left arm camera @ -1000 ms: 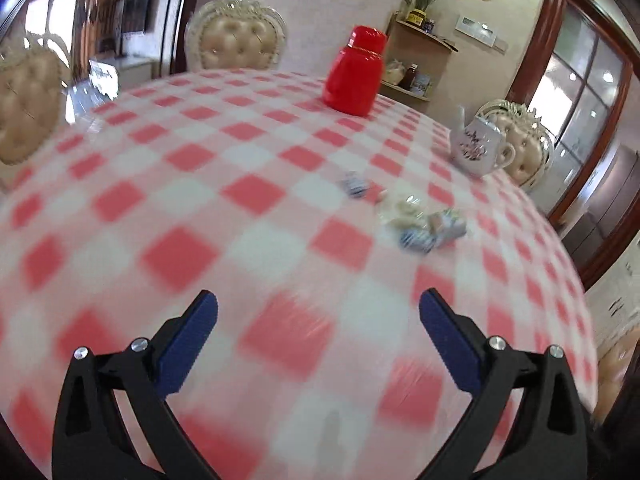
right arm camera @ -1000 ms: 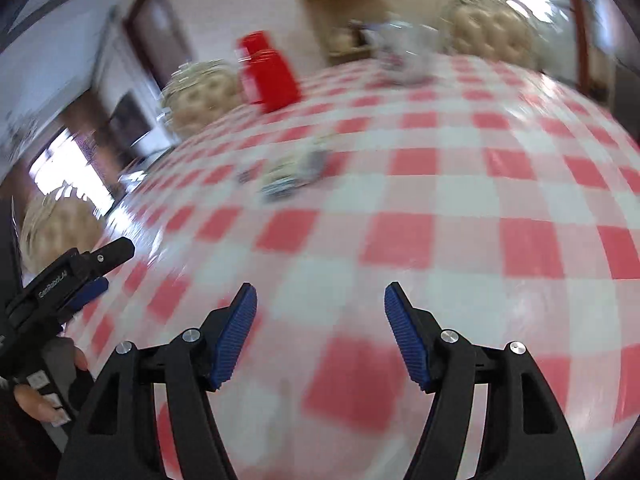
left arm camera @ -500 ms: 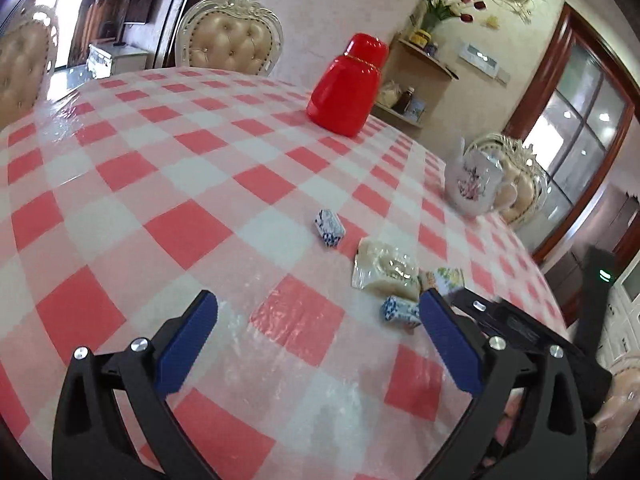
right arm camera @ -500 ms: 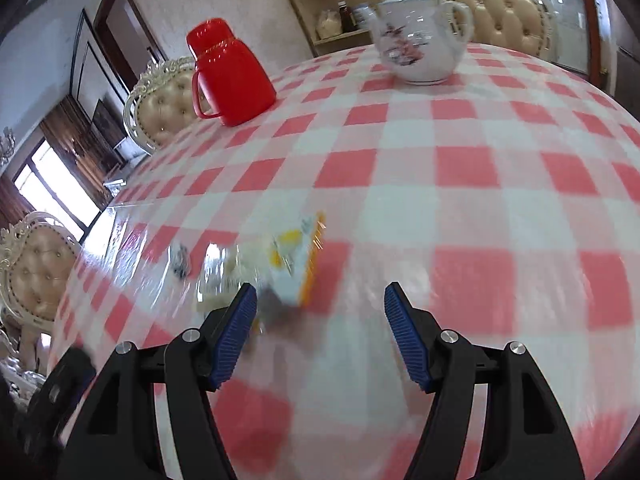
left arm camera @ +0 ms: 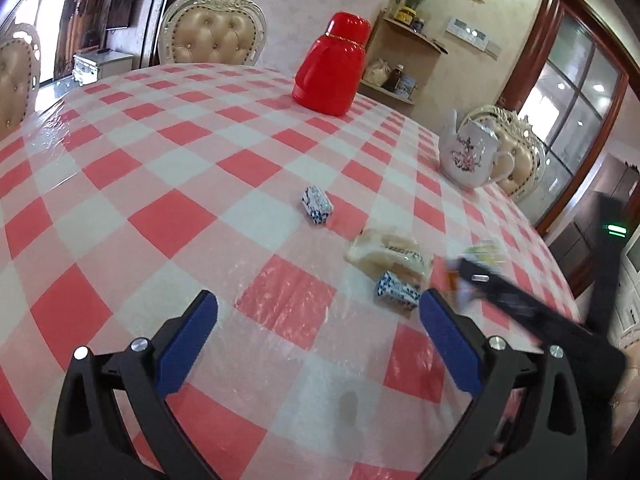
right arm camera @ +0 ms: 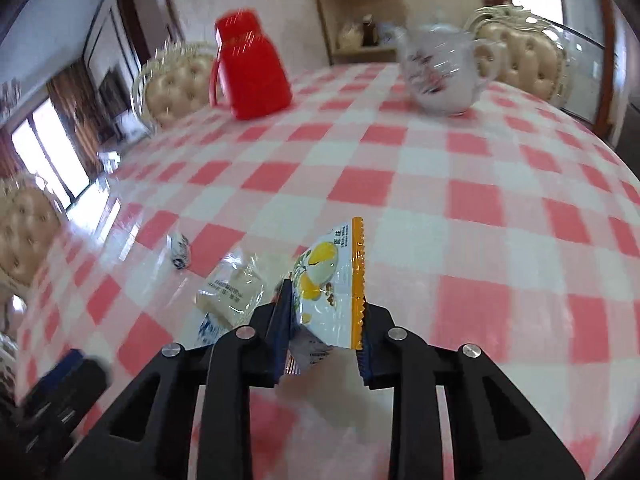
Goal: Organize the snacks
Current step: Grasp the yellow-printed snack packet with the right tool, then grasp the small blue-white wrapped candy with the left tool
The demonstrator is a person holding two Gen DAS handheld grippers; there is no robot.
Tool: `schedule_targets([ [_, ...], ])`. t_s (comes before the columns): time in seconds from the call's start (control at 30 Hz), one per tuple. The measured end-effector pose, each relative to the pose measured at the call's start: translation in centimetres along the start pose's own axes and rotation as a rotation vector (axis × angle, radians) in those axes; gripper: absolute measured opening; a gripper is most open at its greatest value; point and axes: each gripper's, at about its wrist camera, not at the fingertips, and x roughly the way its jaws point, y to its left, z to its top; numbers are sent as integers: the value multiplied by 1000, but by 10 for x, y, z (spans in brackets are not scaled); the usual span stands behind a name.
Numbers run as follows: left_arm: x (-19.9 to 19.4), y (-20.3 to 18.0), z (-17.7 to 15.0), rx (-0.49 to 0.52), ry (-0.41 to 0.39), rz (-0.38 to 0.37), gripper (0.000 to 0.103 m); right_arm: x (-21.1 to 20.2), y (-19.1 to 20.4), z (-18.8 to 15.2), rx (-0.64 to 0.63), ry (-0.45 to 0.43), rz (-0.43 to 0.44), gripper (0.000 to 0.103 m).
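Several snacks lie on the red-and-white checked table [left arm camera: 168, 208]. My right gripper [right arm camera: 324, 344] is shut on a white snack packet with an orange edge [right arm camera: 332, 276] and it also shows, blurred, in the left wrist view [left arm camera: 480, 276]. A clear-wrapped pale pastry [left arm camera: 386, 252] [right arm camera: 230, 292] lies beside it. Two small blue-and-white candies lie nearby, one to the far left [left arm camera: 317, 205] [right arm camera: 180, 250] and one just in front of the pastry [left arm camera: 397, 292]. My left gripper [left arm camera: 316, 340] is open and empty, low over the table, short of the snacks.
A red thermos jug [left arm camera: 332, 70] [right arm camera: 250, 68] stands at the far side of the table. A white flowered teapot [left arm camera: 472, 156] [right arm camera: 440, 70] stands at the far right. Padded chairs [left arm camera: 212, 30] ring the table. A corner shelf [left arm camera: 404, 60] is behind.
My right gripper has closed on the orange-edged packet, which was between its open jaws half a second ago. My left gripper has stayed open and shifted only slightly.
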Motion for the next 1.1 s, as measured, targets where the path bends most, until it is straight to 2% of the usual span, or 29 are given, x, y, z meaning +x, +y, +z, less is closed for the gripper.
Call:
schedule_targets([
  [0.1, 3, -14, -5, 66, 25, -7, 101, -37, -28, -16, 72, -39, 29, 27],
  [0.23, 3, -42, -18, 229, 28, 14, 101, -65, -63, -44, 159, -51, 65, 27],
  [0.33, 17, -53, -16, 234, 62, 14, 101, -62, -72, -51, 212, -5, 79, 27],
  [0.5, 58, -77, -2, 279, 133, 88, 100, -71, -65, -47, 202, -35, 123, 28],
  [0.57, 72, -84, 0, 312, 175, 95, 83, -72, -64, -47, 208, -31, 145, 28],
  [0.6, 79, -87, -1, 331, 202, 107, 78, -72, -64, -46, 212, -28, 152, 28],
  [0.63, 84, -90, -1, 361, 207, 132, 68, -72, -64, -46, 216, -25, 160, 28],
  [0.67, 85, -91, -2, 379, 203, 130, 59, -73, -64, -46, 222, -24, 173, 28],
  [0.7, 85, -92, 0, 388, 205, 115, 56, -74, -64, -45, 223, -23, 180, 28],
  [0.77, 86, -93, 1, 421, 199, 90, 38, -77, -62, -45, 221, -28, 188, 28],
  [0.93, 78, -105, -10, 562, 182, 85, 36, -74, -62, -48, 215, -21, 166, 28],
  [1.1, 59, -102, -20, 543, 163, 55, 36, -62, -66, -52, 226, 8, 149, 28],
])
